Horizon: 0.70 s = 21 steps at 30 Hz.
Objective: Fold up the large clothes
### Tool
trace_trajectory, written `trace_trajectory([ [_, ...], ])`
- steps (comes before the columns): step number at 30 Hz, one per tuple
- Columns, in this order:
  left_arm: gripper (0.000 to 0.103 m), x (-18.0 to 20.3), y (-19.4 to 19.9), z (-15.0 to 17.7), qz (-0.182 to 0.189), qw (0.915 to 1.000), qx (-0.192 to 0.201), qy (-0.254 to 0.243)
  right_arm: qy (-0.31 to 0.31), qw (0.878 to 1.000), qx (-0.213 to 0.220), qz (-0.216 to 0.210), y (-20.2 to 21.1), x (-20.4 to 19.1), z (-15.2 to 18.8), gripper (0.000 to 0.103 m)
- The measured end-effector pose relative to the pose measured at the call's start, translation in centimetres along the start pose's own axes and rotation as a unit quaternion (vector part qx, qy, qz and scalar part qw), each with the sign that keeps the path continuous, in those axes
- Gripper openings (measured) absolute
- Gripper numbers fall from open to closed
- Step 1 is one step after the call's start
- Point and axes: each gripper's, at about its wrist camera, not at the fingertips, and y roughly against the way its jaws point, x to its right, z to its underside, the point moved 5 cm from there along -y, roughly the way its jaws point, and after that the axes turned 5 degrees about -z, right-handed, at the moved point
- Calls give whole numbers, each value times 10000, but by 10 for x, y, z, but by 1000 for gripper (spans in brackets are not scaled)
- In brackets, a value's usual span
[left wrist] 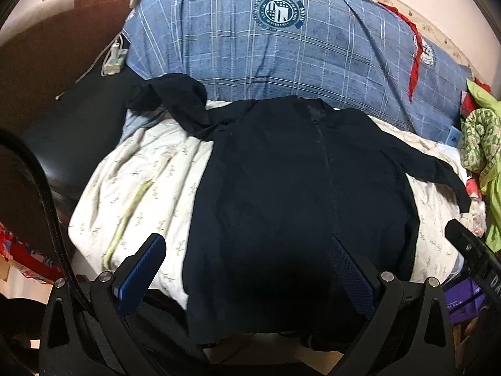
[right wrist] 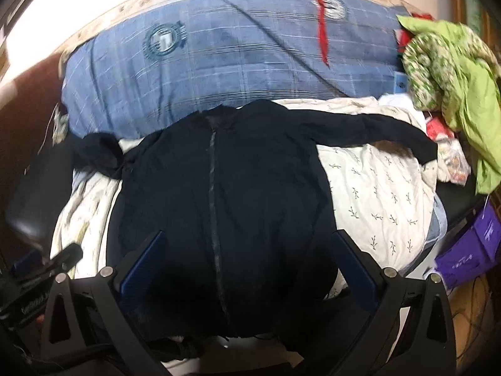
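A dark navy zip-front jacket (left wrist: 297, 188) (right wrist: 225, 188) lies spread flat, front up, on a white leaf-print sheet (left wrist: 141, 188) (right wrist: 375, 194). Its left sleeve (left wrist: 169, 97) (right wrist: 100, 150) is bunched up at the far left. Its right sleeve (left wrist: 438, 169) (right wrist: 391, 131) stretches out to the right. My left gripper (left wrist: 247, 257) hovers open over the jacket's lower left part near the hem, one finger over the sheet. My right gripper (right wrist: 247, 250) hovers open over the lower middle of the jacket. Neither holds cloth. Each gripper shows at the edge of the other's view.
A rolled blue plaid quilt (left wrist: 281, 47) (right wrist: 219, 62) with a red strip (left wrist: 415, 62) lies behind the jacket. Green clothes (left wrist: 482, 144) (right wrist: 454, 72) pile up at the right. A purple bag (right wrist: 469, 250) sits low right. A black padded surface (left wrist: 72, 144) and a charger (left wrist: 114, 59) are at the left.
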Motion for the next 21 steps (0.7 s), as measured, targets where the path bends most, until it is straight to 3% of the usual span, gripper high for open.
trace_trajectory([
  [5, 103, -10, -10, -21, 543, 9977, 79, 405, -379, 9992, 97, 88, -3, 25, -10, 103],
  [7, 103, -43, -18, -41, 705, 9929, 288, 916, -423, 9991, 34, 64, -6, 27, -10, 103],
  [10, 103, -114, -30, -82, 646, 9809, 934, 1580, -403, 9992, -50, -53, -16, 18, -3, 103],
  [12, 103, -160, -46, -110, 812, 9704, 1209, 1927, -317, 9994, -92, -134, -24, 10, -1, 103],
  [13, 103, -184, -60, -124, 1062, 9628, 1245, 2149, -289, 9994, -97, -172, -27, 7, -1, 103],
  [15, 103, -225, -93, -144, 1484, 9439, 1087, 2743, -257, 9993, -151, -248, -37, -1, -1, 103],
  [18, 102, -277, -148, -162, 2000, 8971, 878, 3841, -160, 9991, -231, -311, -50, -15, -4, 103],
  [19, 102, -285, -160, -166, 1919, 8939, 832, 3965, -109, 9991, -275, -312, -56, -20, -5, 103],
  [21, 102, -292, -190, -182, 1922, 8983, 727, 3884, -6, 9989, -352, -320, -65, -29, -7, 103],
])
